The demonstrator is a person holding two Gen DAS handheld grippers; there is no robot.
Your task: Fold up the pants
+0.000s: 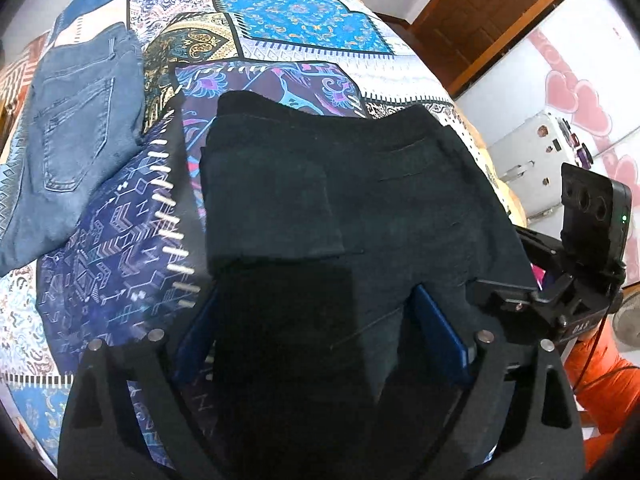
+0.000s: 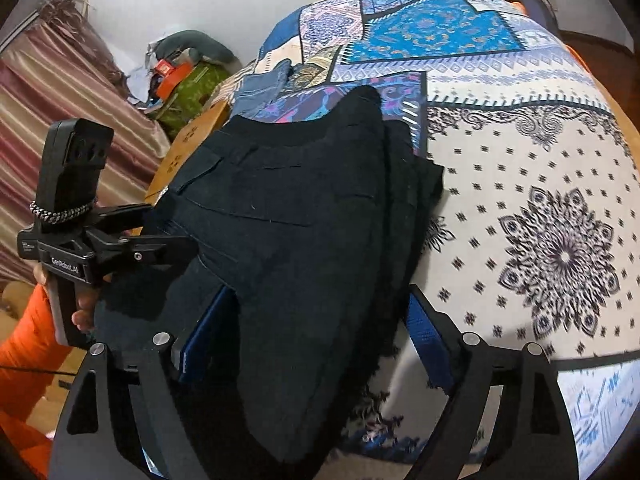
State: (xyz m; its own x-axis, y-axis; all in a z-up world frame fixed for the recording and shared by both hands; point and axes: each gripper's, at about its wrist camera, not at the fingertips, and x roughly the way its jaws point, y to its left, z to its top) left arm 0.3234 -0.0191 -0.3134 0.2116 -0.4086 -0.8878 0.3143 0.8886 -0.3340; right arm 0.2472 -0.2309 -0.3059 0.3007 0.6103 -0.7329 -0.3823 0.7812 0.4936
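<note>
Black pants (image 1: pixel 360 200) lie folded in layers on the patterned bedspread (image 1: pixel 300 20); they also show in the right wrist view (image 2: pixel 300 208). My left gripper (image 1: pixel 316 332) stands open with its blue pads either side of the near edge of the black cloth. My right gripper (image 2: pixel 312 332) is open too, its blue fingers (image 2: pixel 426 336) straddling the near end of the fold. The right gripper's body shows at the right of the left wrist view (image 1: pixel 560 280), and the left gripper's body at the left of the right wrist view (image 2: pixel 72 232).
Folded blue jeans (image 1: pixel 76 136) lie to the left on the bedspread (image 2: pixel 540 220). An orange sleeve (image 2: pixel 24 360) holds the left tool. A cluttered pile (image 2: pixel 180 76) and a striped curtain (image 2: pixel 48 92) stand beyond the bed's left side. A white appliance (image 1: pixel 536 148) is at the right.
</note>
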